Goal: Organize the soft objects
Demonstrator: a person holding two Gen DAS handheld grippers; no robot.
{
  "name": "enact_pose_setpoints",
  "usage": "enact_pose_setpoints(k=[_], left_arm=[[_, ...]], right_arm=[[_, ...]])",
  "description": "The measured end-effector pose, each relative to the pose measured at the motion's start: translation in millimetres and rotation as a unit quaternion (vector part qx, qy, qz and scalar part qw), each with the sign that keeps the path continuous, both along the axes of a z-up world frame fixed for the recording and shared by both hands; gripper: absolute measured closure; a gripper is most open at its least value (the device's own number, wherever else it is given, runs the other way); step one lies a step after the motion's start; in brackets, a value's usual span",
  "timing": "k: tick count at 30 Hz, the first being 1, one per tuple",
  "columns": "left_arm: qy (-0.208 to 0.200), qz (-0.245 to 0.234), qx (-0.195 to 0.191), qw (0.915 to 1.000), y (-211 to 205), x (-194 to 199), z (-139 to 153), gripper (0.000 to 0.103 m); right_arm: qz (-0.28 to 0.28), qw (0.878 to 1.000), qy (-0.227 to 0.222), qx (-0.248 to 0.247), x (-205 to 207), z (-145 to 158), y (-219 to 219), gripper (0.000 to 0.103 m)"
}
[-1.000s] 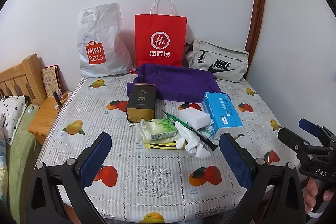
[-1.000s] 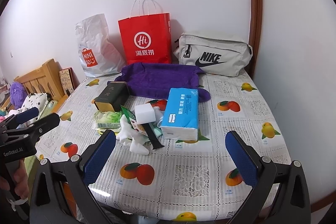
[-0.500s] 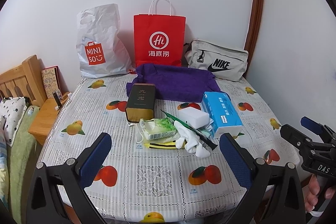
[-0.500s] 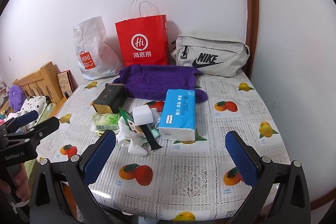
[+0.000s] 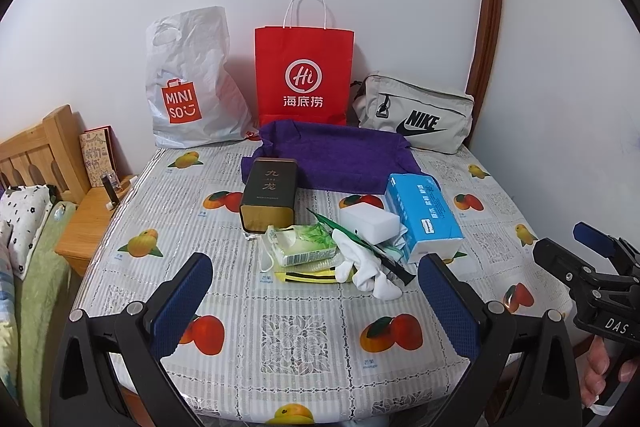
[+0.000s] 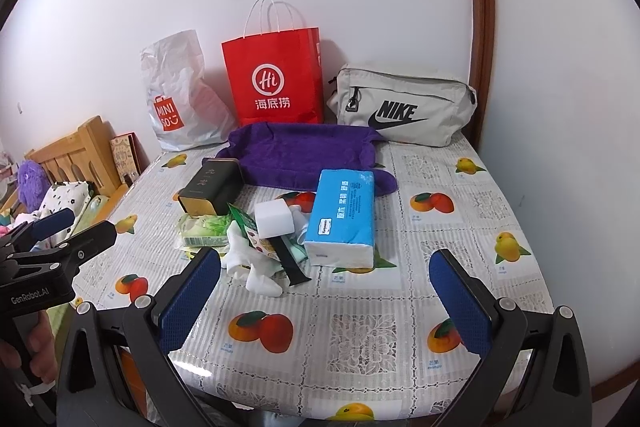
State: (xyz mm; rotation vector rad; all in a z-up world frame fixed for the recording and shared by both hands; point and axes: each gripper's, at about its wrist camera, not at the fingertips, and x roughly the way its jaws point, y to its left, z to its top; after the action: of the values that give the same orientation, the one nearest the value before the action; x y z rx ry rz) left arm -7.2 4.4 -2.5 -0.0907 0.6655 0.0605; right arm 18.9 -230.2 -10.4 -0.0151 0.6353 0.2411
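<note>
A pile lies mid-table: a blue tissue pack (image 5: 424,217) (image 6: 344,217), a white sponge block (image 5: 369,222) (image 6: 275,219), white socks (image 5: 370,273) (image 6: 252,261), a green wet-wipes pack (image 5: 306,247) (image 6: 202,231) and a dark tin (image 5: 270,193) (image 6: 210,189). Behind them spreads a purple towel (image 5: 340,155) (image 6: 304,151). My left gripper (image 5: 314,303) (image 6: 60,231) hovers open over the near table edge, short of the pile. Open too, my right gripper (image 6: 326,301) (image 5: 576,247) sits to the right with nothing in it.
Against the wall stand a white Miniso bag (image 5: 188,83), a red paper bag (image 5: 304,75) and a grey Nike pouch (image 5: 414,117). A wooden nightstand (image 5: 92,215) and bed headboard (image 5: 36,155) lie left of the fruit-print tablecloth (image 5: 288,339).
Both grippers have shifted only slightly; the right wrist view has drifted a little to the right and nearer. Nothing on the table has moved.
</note>
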Motion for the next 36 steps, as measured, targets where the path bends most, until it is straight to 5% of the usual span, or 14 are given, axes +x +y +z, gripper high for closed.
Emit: enact_pose_setpoints(k=[36], left_arm=[[-0.007,0.005,0.008,0.9999,2.7,0.3,1.0,0.0]], right_arm=[[0.008,1.0,-0.002,0.001,-0.9,1.8,4.0,0.0]])
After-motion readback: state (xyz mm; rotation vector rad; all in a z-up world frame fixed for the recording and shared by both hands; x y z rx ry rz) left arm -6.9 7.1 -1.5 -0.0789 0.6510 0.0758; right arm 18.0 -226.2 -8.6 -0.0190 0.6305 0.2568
